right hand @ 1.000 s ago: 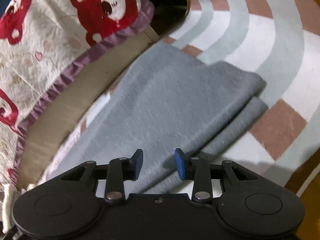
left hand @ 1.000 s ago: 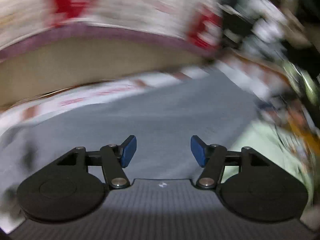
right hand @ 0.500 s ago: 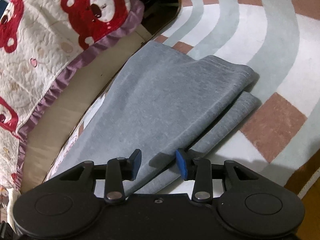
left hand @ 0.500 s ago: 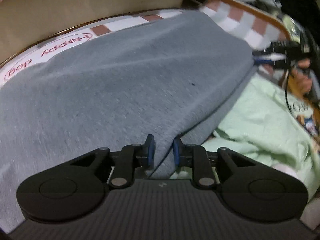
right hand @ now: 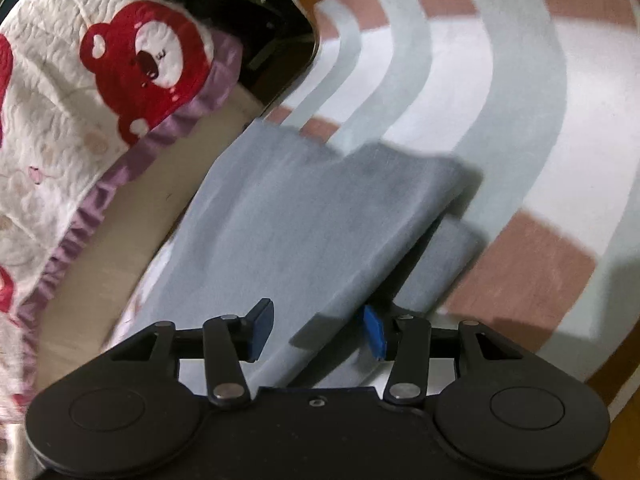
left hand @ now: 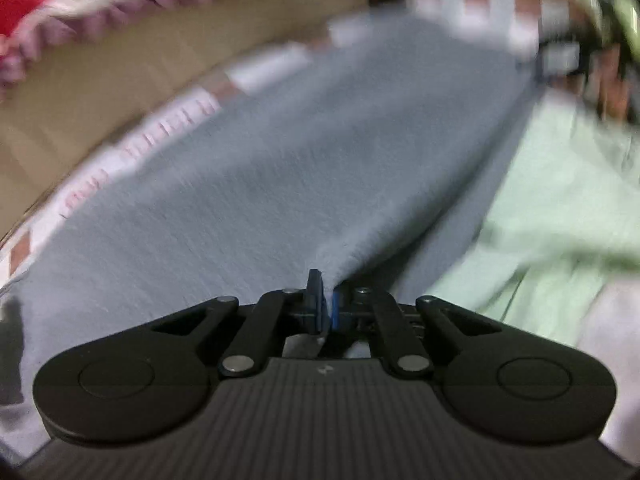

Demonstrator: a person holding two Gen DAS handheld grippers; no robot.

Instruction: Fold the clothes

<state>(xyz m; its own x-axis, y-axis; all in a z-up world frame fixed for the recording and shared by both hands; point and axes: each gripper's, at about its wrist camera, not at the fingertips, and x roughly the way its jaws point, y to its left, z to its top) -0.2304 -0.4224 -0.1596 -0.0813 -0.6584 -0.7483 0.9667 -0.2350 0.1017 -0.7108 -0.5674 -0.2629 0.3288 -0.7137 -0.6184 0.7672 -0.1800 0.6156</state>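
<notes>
A grey garment (left hand: 280, 168) lies folded on a patterned rug (right hand: 500, 92). In the left wrist view my left gripper (left hand: 326, 304) is shut on the garment's near edge, and the cloth rises in a ridge from the blue pads. In the right wrist view the garment (right hand: 300, 232) has its upper layer lifted off the lower one. My right gripper (right hand: 318, 330) is open, its blue pads on either side of that lifted edge, not pinching it.
A quilt with red bears and a purple frill (right hand: 132, 68) hangs over a beige bed side (left hand: 120, 64) to the left. A pale green garment (left hand: 560, 208) lies to the right of the grey one. Dark clutter (right hand: 256, 28) sits at the rug's far corner.
My left gripper closed on the grey garment's edge and has pulled it up; the view is now blurred by motion. My right gripper opened wider and moved in around the lifted edge.
</notes>
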